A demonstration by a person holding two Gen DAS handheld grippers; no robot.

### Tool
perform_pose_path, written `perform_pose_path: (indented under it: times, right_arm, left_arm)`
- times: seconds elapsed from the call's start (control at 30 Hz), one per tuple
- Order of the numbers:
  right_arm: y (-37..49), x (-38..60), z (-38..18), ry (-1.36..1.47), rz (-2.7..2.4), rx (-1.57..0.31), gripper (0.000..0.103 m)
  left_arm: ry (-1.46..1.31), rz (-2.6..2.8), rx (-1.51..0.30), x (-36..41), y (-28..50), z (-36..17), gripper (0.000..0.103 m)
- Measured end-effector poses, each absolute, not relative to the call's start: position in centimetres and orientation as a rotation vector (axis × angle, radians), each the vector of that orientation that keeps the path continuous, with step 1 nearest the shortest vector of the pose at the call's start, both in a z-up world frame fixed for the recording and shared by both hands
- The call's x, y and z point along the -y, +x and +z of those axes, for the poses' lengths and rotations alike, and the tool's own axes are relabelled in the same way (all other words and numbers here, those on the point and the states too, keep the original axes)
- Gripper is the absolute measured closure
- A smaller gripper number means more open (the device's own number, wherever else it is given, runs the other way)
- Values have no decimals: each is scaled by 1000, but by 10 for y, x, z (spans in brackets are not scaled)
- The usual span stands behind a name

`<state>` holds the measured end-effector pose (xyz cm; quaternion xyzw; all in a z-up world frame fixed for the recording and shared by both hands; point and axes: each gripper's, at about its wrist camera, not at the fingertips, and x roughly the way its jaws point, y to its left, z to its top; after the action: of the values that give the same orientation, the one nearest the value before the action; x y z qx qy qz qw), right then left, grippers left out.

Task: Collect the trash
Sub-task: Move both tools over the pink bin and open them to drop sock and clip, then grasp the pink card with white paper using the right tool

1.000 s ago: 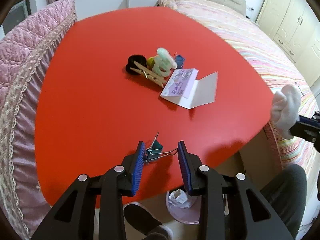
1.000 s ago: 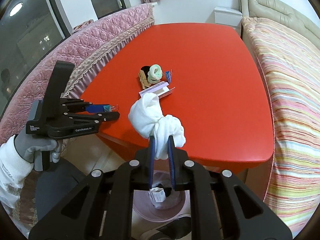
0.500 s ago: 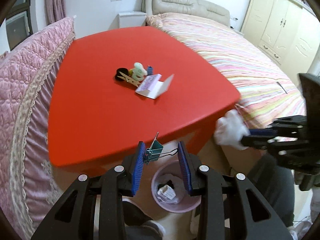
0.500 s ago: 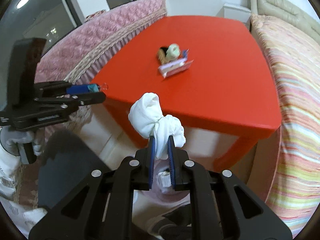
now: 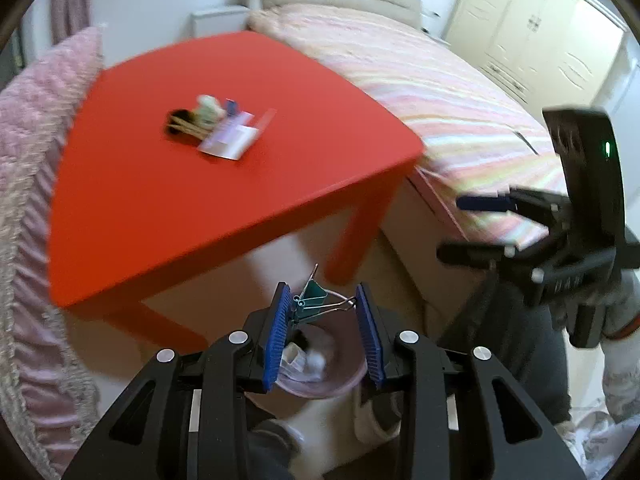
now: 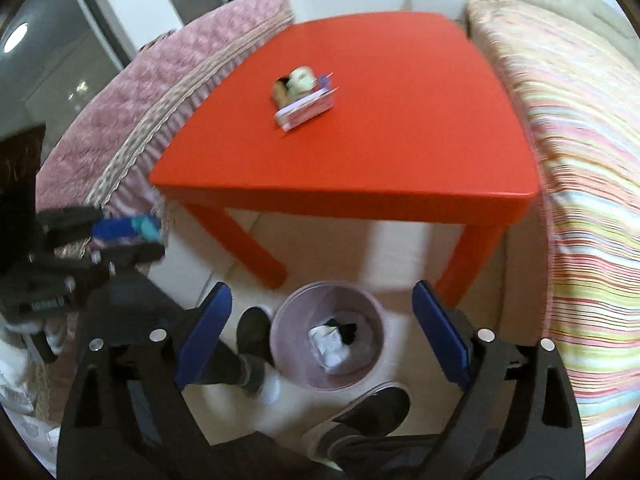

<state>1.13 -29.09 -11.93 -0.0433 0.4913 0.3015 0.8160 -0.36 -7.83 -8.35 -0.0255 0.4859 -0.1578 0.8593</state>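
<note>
Left wrist view: left tongs (image 5: 323,320) clamped on a green binder clip (image 5: 314,302), held above the pink bin (image 5: 320,364) on the floor. Further left and up, on the red worktop (image 5: 160,200), a blurred cluster of leftovers (image 5: 216,128): pegs, a pale ring, a folded card.

Right wrist view: right tongs (image 6: 322,340) spread wide and empty, hung straight over the same bin (image 6: 326,334). Half a second earlier, clamped on a white crumpled wad; now a white wad (image 6: 330,346) lay inside the bin beside a dark scrap. Judged from that: wad released and dropped, one piece of trash collected. Left tongs (image 6: 124,232) seen at the left edge, clip not yet let go. Probably next: clip released into the bin, then back to the worktop cluster (image 6: 304,96).
</note>
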Motion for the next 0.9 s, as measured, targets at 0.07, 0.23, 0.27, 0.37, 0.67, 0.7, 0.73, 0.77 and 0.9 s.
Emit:
perform_pose_path:
  times: [0.07, 0.23, 0.27, 0.37, 0.67, 0.7, 0.73, 0.77, 0.9]
  right_arm:
    - [15, 299, -115, -83, 627, -1036, 9]
    - [15, 310, -110, -73, 614, -1016, 6]
    - [15, 310, -111, -71, 617, -1018, 6]
    - [15, 306, -115, -71, 627, -1024, 5]
    - [25, 279, -118, -101, 694, -1004, 5]
    - [29, 273, -116, -113, 710, -1003, 5]
    - [33, 268, -115, -127, 723, -996, 5]
    - [36, 264, -114, -138, 734, -990, 5]
    - [58, 238, -108, -208, 799, -964, 5]
  left_arm:
    - [-59, -340, -1032, 84, -1, -87, 40]
    - [-70, -304, -1020, 84, 2, -91, 12]
    - [-68, -287, -1013, 83, 2, -91, 11]
    - [-70, -248, -995, 78, 2, -90, 9]
    - [-111, -162, -942, 54, 5, -86, 8]
    - [-118, -163, -939, 51, 5, -86, 8]
    - [-122, -163, -938, 50, 5, -86, 8]
    - [-126, -161, -936, 48, 6, -85, 8]
    - [-137, -142, -931, 39, 7, -84, 8]
